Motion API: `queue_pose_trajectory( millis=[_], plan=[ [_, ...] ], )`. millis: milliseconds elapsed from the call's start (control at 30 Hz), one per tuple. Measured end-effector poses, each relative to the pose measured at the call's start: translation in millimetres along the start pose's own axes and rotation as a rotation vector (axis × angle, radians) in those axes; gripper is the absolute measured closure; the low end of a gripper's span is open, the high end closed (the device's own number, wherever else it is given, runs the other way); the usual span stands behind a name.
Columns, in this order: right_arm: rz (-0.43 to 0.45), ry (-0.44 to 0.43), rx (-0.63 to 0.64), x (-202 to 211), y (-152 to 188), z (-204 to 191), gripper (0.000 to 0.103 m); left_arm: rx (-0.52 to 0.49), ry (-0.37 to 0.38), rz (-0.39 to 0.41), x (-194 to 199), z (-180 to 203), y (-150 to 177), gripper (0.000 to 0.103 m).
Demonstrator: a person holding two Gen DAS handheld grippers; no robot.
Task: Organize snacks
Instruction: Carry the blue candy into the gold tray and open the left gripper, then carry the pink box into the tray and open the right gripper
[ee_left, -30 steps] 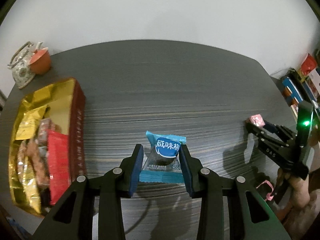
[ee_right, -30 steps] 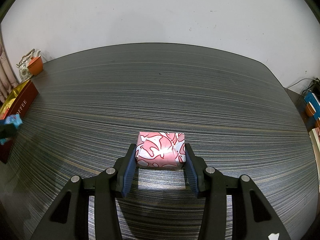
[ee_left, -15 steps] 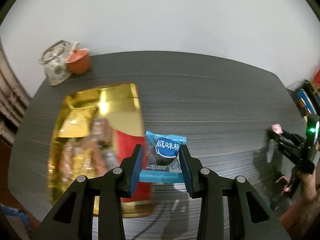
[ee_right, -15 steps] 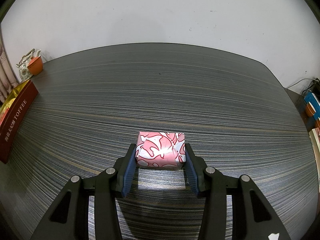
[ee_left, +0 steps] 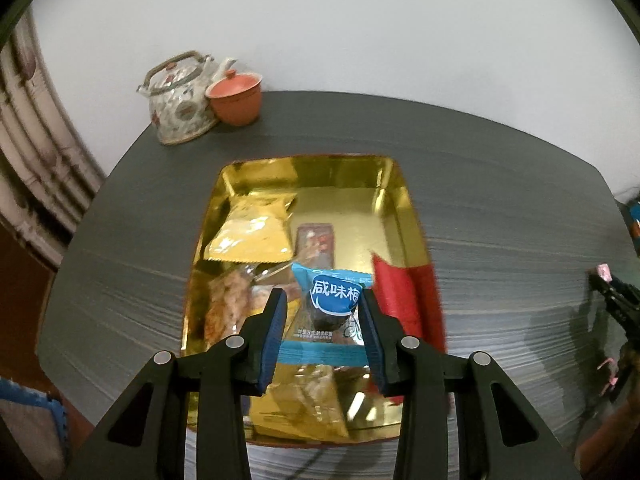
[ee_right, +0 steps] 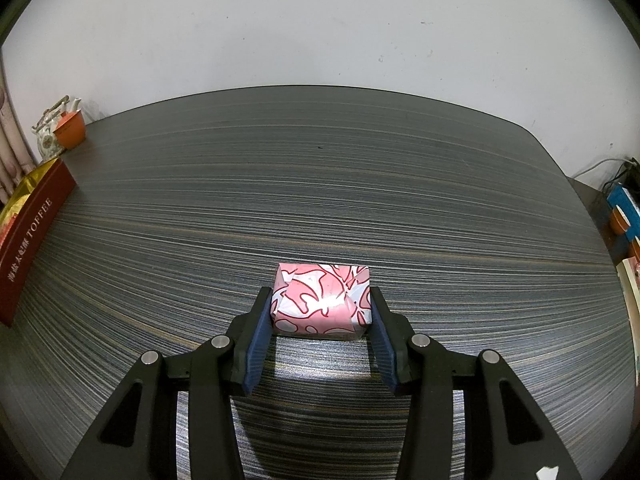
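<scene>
Blue snack packet (ee_left: 334, 312) now over gold tray (ee_left: 394, 208), left jaws clamping it

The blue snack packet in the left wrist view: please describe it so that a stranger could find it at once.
Find the gold box on the dark table, in front of the teapot. Above its near half, the left claw grips a small blue packet. It alone is blue with white Chinese characters; the wrappers below it are gold, red or clear.
</scene>
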State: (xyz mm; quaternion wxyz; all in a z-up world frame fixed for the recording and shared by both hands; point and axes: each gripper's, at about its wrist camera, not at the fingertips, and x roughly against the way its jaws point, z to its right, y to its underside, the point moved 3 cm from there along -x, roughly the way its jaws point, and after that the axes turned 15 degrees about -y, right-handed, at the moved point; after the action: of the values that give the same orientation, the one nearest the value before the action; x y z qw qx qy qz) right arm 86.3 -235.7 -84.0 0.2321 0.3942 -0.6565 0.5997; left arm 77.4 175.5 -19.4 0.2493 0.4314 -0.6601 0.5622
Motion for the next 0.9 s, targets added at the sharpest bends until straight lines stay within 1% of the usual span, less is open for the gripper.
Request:
queue_pose_trajectory(
  millis=[133, 467, 533, 600, 633, 700, 767, 900],
  plan=[
    [-0.001, 0.002, 0.001, -0.8, -0.6, -0.1, 0.06, -0.003, 0.006, 0.0, -8.2, -2.8, 3.9, 0.065],
    [-0.001, 0.009, 0.008, -2.5, -2.5, -1.2, 0.061, -0.026, 0.024, 0.007, -9.8, -3.8, -0.2, 0.063],
    [0.0, 0.01, 0.007, -3.3, -2.0, -2.7, 0.061, -0.034, 0.016, 0.001, -11.2, -4.1, -0.4, 0.059],
    [-0.004, 0.018, 0.015, -3.7, -2.1, -3.9, 0.061, -0.041, 0.007, 0.004, -11.3, -5.1, 0.3, 0.05],
    [-0.007, 0.02, 0.019, -4.4, -2.6, -6.1, 0.062, -0.04, 0.007, 0.006, -10.9, -5.5, 0.5, 0.047],
    [-0.016, 0.031, 0.031, -5.2, -3.3, -9.6, 0.062, -0.03, 0.012, 0.014, -9.1, -8.6, 0.7, 0.035],
    [-0.022, 0.037, 0.04, -6.5, -4.7, -14.2, 0.062, -0.02, 0.013, 0.024, -7.1, -12.0, 0.4, 0.032],
    [-0.026, 0.04, 0.057, -6.9, -6.3, -24.5, 0.062, -0.013, 0.009, 0.035, -1.6, -19.3, 0.4, 0.032]
  ],
)
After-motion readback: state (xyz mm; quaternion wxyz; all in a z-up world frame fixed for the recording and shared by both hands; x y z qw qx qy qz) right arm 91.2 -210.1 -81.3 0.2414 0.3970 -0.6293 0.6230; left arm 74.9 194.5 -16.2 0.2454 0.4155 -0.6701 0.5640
